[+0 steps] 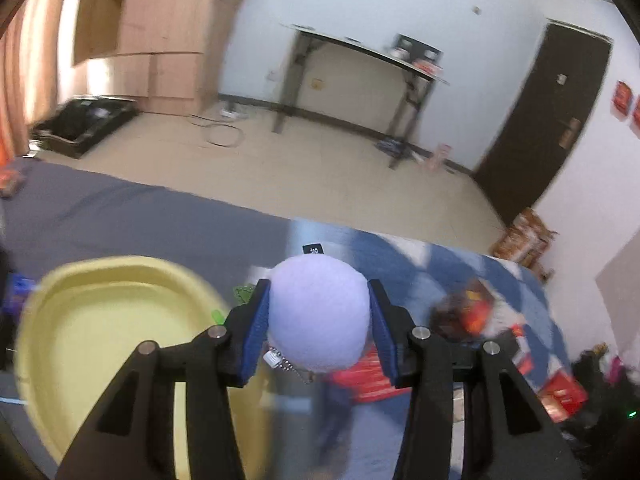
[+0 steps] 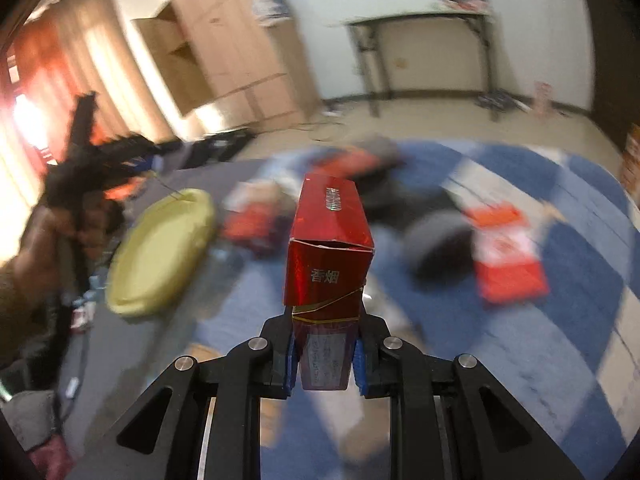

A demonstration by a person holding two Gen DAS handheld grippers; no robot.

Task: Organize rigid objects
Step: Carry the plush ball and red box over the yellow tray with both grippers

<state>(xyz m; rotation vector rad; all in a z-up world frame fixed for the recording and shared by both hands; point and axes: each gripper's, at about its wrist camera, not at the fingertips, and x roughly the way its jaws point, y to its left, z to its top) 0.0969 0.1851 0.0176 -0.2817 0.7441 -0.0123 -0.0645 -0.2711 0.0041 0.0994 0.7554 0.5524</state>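
Note:
My left gripper (image 1: 318,328) is shut on a pale lavender plush ball (image 1: 318,316) with a small bead chain, held above the bed. A yellow oval tray (image 1: 100,344) lies just left of it and is empty in view. My right gripper (image 2: 325,356) is shut on a red cigarette box (image 2: 330,248), which stands upright out of the jaws. The same yellow tray (image 2: 160,252) lies to its left. The left gripper shows blurred at the far left of the right wrist view (image 2: 80,148).
The bed has a grey sheet (image 1: 120,216) and a blue checked cover (image 2: 560,280). Red packets (image 2: 508,256) and a dark round object (image 2: 436,248) lie scattered on it. Beyond are a wooden wardrobe (image 1: 160,32), a narrow table (image 1: 360,56) and a dark door (image 1: 540,120).

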